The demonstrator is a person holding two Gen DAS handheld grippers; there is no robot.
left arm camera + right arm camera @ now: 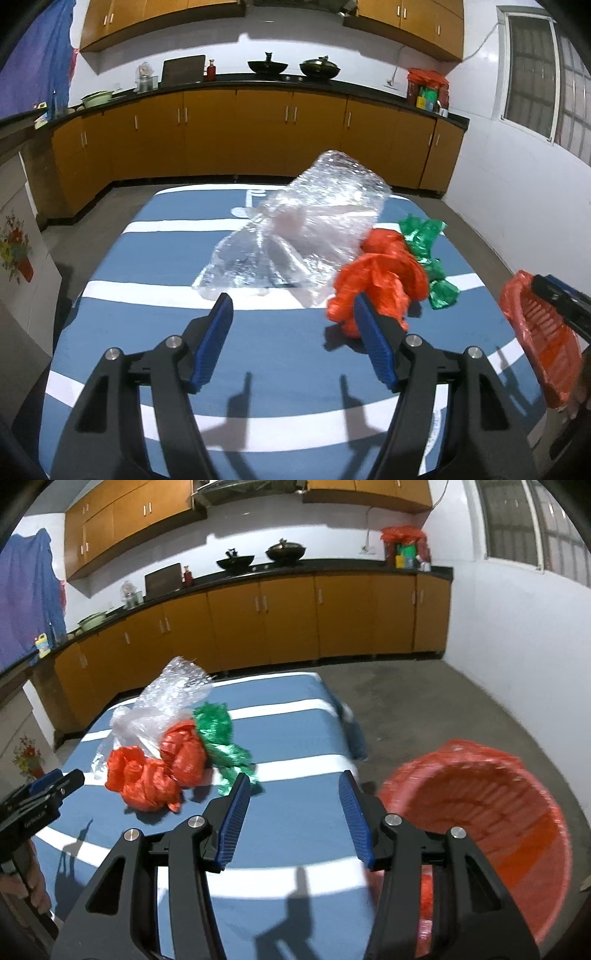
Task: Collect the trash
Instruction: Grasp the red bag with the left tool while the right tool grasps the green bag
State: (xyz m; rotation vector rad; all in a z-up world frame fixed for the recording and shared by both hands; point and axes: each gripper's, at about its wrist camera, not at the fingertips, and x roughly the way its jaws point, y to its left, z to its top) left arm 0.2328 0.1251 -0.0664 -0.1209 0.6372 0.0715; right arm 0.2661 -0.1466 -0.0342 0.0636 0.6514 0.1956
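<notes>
Nothing is gathered yet; the crumpled orange plastic bag, green foil wrapper and clear bubble-wrap sheet lie heaped on the blue-and-white striped surface; left gripper and right gripper hover with jaws wide and empty; next, I judge, comes closing on the orange bag, then carrying it to the red-lined round bin beside the surface.

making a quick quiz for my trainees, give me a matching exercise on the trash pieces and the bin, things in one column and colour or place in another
Things:
1. bubble wrap
2. crumpled plastic bag
3. foil wrapper
4. bin

Descriptions:
A. green, on the table
B. red liner, beside the table
C. clear, farthest back in the pile
D. orange-red, nearest the left tool

Pairs: 1-C, 2-D, 3-A, 4-B
</notes>
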